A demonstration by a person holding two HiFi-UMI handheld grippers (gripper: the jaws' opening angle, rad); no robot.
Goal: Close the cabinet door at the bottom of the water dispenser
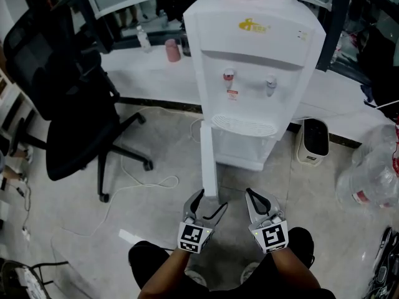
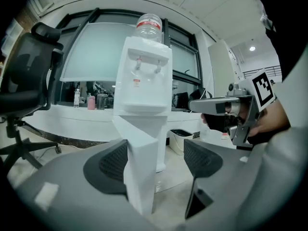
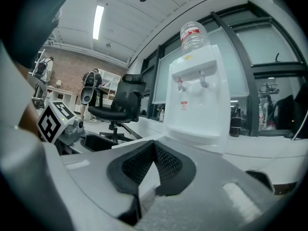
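The white water dispenser (image 1: 255,55) stands ahead of me, with a bottle on top (image 2: 150,23). Its bottom cabinet door (image 1: 209,161) is swung out toward me and shows edge-on as a narrow white panel. My left gripper (image 1: 209,205) is open at the door's free edge. In the left gripper view the door's edge (image 2: 140,172) stands between the jaws, close against the left pad (image 2: 113,165). My right gripper (image 1: 260,203) hangs just right of the door, apart from it. Its pads (image 3: 166,162) meet at the tip with nothing between them.
A black office chair (image 1: 62,104) stands to the left, and a white cable (image 1: 149,182) loops on the floor beside it. A small white bin (image 1: 313,139) and a large clear water bottle (image 1: 374,167) lie to the right. Behind is a low white ledge (image 1: 143,73) holding a pink cup (image 1: 173,50).
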